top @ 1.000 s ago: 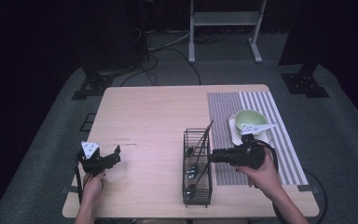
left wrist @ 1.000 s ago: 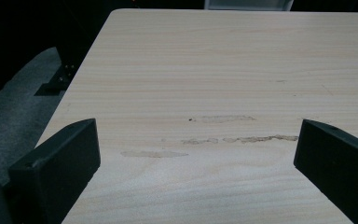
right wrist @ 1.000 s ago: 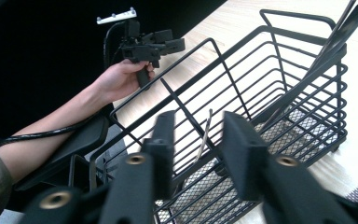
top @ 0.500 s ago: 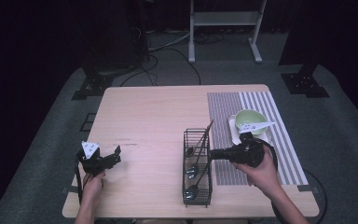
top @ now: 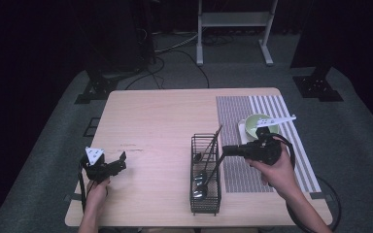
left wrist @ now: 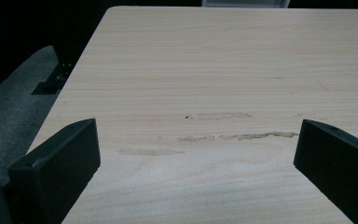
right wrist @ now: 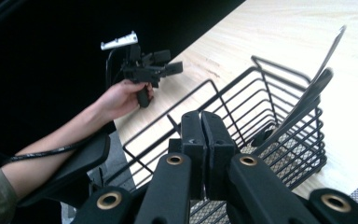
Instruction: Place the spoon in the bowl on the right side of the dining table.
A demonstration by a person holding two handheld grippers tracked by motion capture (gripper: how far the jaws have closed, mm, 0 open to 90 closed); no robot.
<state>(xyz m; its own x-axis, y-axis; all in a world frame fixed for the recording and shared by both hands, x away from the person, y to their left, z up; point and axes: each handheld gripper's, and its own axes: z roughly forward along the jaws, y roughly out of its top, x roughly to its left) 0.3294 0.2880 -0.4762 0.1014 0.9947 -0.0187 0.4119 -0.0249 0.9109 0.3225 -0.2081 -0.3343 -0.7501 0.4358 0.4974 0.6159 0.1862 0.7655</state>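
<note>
a green bowl (top: pixel 258 124) sits on a striped mat (top: pixel 272 145) at the table's (top: pixel 160 116) right side; a metal stand (top: pixel 233 19) is on the floor beyond.

The pale, light-grained wooden tabletop (top: pixel 165 116) is showing faint beige scuff streaks (left wrist: pixel 223 136) near its left side. A black wire-mesh rectangular basket (top: pixel 205 194) is holding dark-handled utensils with silvery metal bowls (top: pixel 201 180). A grey-and-white striped placemat (top: pixel 272 109) is lying under a pale green round bowl (top: pixel 255 121). The left tool (top: pixel 110 167) is showing black with a white three-cornered plate; the right tool (top: pixel 233 149) is black too, with brass-coloured rivets (right wrist: pixel 173 160) glinting. Grey carpet (top: pixel 43 160) is surrounding everything.
</note>
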